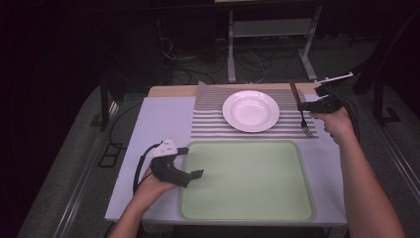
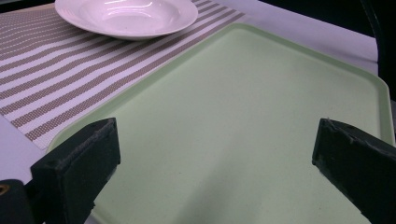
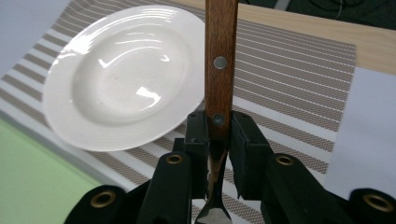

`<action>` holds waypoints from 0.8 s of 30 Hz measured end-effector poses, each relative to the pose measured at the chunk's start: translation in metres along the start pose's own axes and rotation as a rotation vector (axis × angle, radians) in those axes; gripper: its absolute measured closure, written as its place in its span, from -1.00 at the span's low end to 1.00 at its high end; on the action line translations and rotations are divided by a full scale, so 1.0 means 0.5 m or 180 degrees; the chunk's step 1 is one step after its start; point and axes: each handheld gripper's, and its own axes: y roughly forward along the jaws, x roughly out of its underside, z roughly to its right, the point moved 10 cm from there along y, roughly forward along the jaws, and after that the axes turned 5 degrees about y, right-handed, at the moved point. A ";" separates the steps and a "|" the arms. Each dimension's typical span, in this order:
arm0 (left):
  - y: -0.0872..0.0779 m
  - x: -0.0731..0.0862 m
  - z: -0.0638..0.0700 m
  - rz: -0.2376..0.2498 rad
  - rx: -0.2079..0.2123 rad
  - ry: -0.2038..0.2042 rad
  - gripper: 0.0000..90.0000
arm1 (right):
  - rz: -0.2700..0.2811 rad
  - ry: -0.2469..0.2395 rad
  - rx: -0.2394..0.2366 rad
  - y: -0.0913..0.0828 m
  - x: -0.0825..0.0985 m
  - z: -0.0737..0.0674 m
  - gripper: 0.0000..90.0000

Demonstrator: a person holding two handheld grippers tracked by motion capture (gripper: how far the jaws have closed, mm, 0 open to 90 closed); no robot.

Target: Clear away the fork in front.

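Note:
A fork (image 1: 303, 115) with a brown wooden handle (image 3: 220, 60) hangs above the right end of the striped placemat (image 1: 213, 121), tines down. My right gripper (image 1: 303, 106) is shut on the fork, its pads clamped at the handle's lower end (image 3: 218, 122). A white deep plate (image 1: 250, 110) sits in the middle of the placemat, left of the fork. My left gripper (image 1: 193, 162) rests at the left edge of the pale green tray (image 1: 302, 198), jaws wide apart with nothing between them (image 2: 215, 163).
The tray (image 2: 378, 93) fills the near half of the white table top (image 1: 158, 124), and the placemat (image 2: 56, 70) lies just behind it. A wooden strip (image 3: 303, 32) runs along the table's far edge. Beyond it are a metal stand and cables on the floor.

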 end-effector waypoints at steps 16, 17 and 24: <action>0.016 -0.022 -0.015 0.0060 -0.0009 -0.0130 -1.00 | 0.0393 -0.0421 -0.0446 -0.069 0.050 -0.106 0.72; 0.018 -0.027 -0.016 0.0064 -0.0007 -0.0130 -1.00 | 0.0405 -0.0435 -0.0465 -0.072 0.052 -0.112 0.72; 0.033 -0.053 -0.018 0.0074 -0.0018 -0.0079 -1.00 | 0.0461 -0.0600 -0.0622 -0.092 0.080 -0.158 0.71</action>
